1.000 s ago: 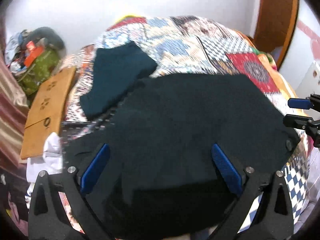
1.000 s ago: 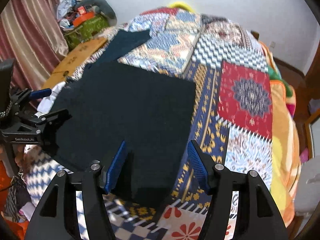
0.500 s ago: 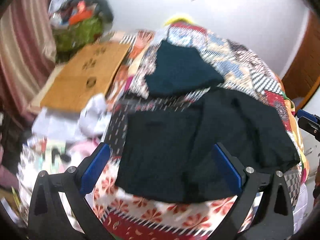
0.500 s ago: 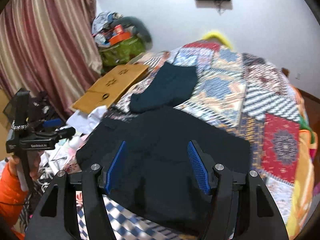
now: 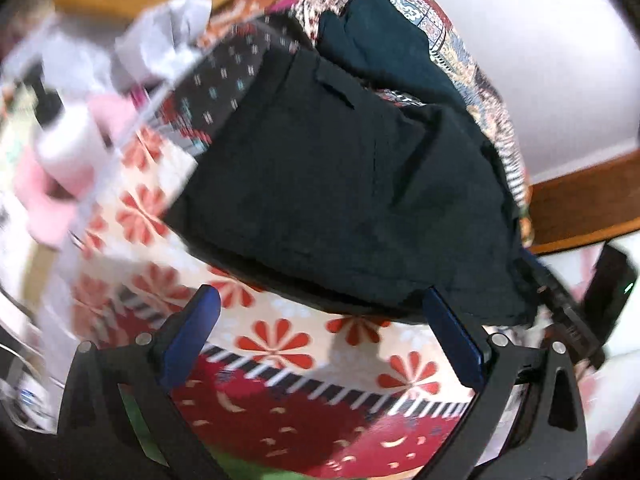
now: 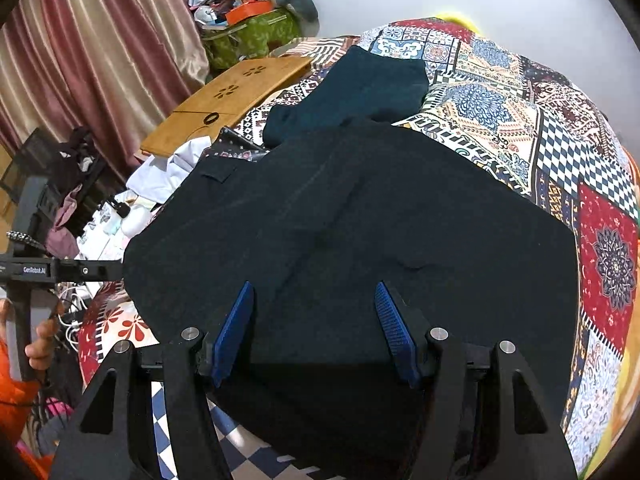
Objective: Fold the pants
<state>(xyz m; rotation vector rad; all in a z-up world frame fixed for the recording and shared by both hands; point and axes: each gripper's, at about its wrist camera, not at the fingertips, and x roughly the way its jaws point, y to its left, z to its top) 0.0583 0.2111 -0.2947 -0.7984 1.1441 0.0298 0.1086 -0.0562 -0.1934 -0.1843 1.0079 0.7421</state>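
Black pants lie folded flat on a patchwork bedspread; they also show in the left wrist view, which is blurred and tilted. My left gripper is open and empty, just off the pants' near edge over the flowered part of the spread. My right gripper is open and empty, its blue pads low over the near part of the pants. The left gripper shows from the side at the right wrist view's left edge.
A dark teal folded garment lies beyond the pants. A wooden lap desk, white cloth and clutter sit left of the bed, with a curtain behind. A wooden bed frame shows at right.
Both grippers have pulled back from the pants and swung. The left view has tilted and dropped toward the bed's left corner. The right gripper came back down over the pants. Both stayed open.
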